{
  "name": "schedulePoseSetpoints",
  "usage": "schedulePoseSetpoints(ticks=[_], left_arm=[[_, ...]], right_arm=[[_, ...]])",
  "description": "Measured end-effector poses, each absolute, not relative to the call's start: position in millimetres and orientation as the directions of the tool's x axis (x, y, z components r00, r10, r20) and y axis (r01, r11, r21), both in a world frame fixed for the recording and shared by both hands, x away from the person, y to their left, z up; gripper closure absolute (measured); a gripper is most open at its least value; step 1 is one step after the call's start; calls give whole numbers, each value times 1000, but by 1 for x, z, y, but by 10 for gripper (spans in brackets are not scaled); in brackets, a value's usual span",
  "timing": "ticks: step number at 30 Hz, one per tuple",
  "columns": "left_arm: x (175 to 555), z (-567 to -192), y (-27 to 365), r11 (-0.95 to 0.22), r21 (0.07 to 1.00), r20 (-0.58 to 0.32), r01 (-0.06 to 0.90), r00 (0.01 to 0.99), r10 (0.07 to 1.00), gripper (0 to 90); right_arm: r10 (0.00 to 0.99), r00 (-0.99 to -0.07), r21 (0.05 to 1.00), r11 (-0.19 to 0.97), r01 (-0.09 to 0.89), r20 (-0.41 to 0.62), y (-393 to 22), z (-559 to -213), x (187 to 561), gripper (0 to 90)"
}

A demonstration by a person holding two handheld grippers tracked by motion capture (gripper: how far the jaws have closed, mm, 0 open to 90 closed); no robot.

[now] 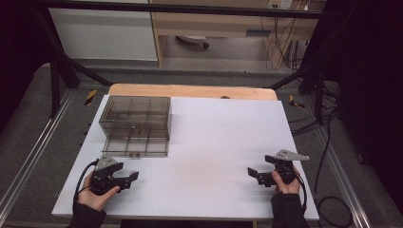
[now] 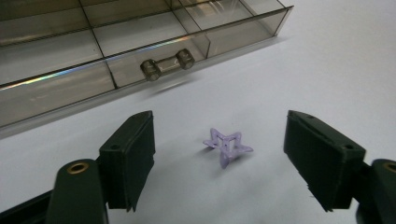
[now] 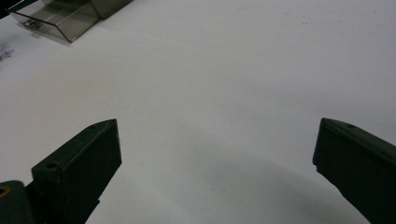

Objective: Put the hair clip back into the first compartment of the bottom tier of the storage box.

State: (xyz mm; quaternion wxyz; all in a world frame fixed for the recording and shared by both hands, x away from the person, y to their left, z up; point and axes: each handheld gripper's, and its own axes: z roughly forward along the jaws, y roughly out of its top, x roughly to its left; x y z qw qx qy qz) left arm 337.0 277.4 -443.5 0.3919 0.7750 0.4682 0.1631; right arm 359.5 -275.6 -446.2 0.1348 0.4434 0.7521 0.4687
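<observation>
Purple star-shaped plastic piece (image 2: 228, 146) = the thing the left gripper (image 2: 219, 154) is lined up on. In the left gripper view it lies on the white table surface (image 2: 327, 70), between the two black jaws but touching neither; clear gap on both sides. One of its points is propped up off the surface, so it sits slightly tilted rather than flat.

Left gripper: jaws partly open, nothing gripped, pads not in contact with the star. In the high view the left gripper (image 1: 124, 179) sits near the front left of the table, held in the person's left hand (image 1: 97, 195), jaws pointing toward the table's middle.

Smoke-tinted transparent plastic drawer organiser (image 1: 135, 124) stands on the left half of the table, just beyond the left gripper. Its bottom drawer is pulled out toward the person; dividers are visible through the walls. In the left gripper view the drawer front with its small clear handle (image 2: 167, 66) is right behind the star, near but apart. The compartments seen there look empty.

Right gripper (image 1: 254, 174): front right of the table, well apart from the star and the organiser, held in the right hand (image 1: 285, 184). In the right gripper view (image 3: 217, 154) the jaws stand wide apart over bare white surface, nothing between them. The organiser's drawer (image 3: 60, 21) is at the top left corner of that view, with a bit of the star at the left edge.
</observation>
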Motion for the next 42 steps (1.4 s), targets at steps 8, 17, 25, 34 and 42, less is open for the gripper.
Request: schedulePoseSetpoints(ticks=[8, 17, 25, 34, 42], left_arm=[[337, -443, 278, -227, 756, -143, 614, 494, 858, 355], [338, -445, 279, -196, 747, -175, 635, 473, 864, 471], [339, -449, 279, -180, 735, -197, 654, 459, 866, 551], [339, -450, 278, -173, 732, -206, 659, 456, 866, 644], [339, -450, 276, -177, 730, -207, 661, 460, 864, 720]], right_arm=[[792, -573, 826, 170, 538, 210, -276, -446, 360, 18], [793, -573, 826, 171, 538, 209, -276, -446, 360, 18], [793, -573, 825, 170, 538, 210, -275, -446, 359, 18], [793, -573, 826, 171, 537, 208, -275, -446, 359, 18], [792, -573, 826, 171, 537, 209, -275, -446, 359, 18]])
